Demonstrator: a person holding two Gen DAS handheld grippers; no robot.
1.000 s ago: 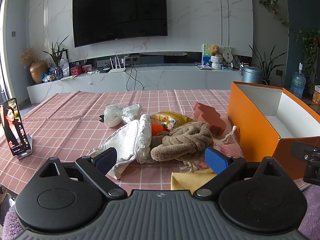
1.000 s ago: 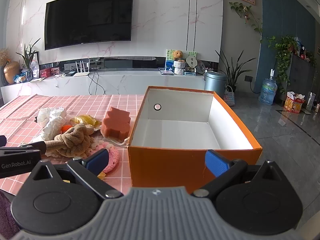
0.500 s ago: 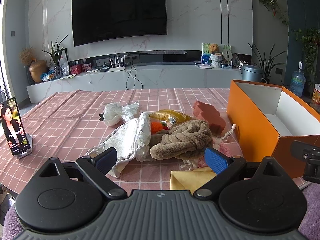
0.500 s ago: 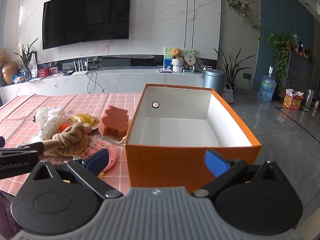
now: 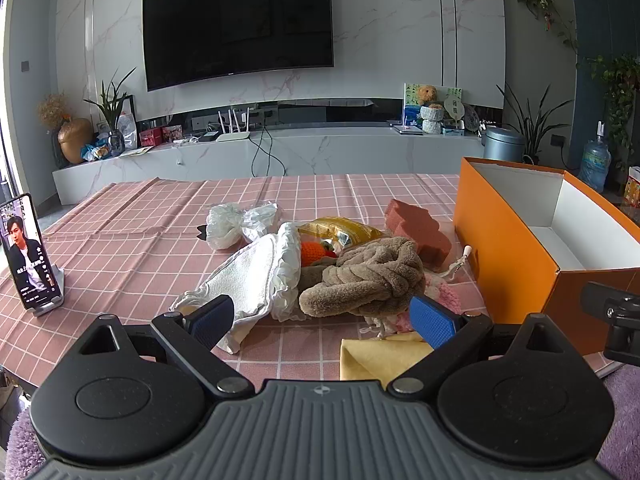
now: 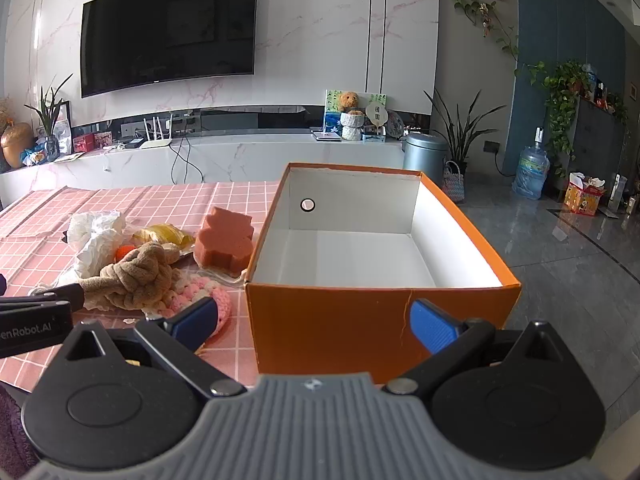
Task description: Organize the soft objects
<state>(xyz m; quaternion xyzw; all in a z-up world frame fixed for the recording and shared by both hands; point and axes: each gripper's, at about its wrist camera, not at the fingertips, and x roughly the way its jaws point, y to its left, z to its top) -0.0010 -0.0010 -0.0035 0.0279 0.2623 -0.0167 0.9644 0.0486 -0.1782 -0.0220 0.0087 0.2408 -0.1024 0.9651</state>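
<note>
A pile of soft things lies on the pink checked tablecloth: a brown knotted plush rope, a white cloth, a crumpled white bag, a terracotta sponge, a yellow packet, a small orange knit piece, a pink crochet pad and a yellow cloth. An orange box with a white inside stands open to the right of the pile. My left gripper is open just short of the pile. My right gripper is open in front of the box's near wall.
A phone on a stand sits at the table's left edge. Behind the table are a white TV bench, a wall TV, plants and a grey bin. Grey floor opens to the right of the box.
Both grippers have crept slightly forward and the views have drifted a little; nothing on the table has moved, and both stay open.
</note>
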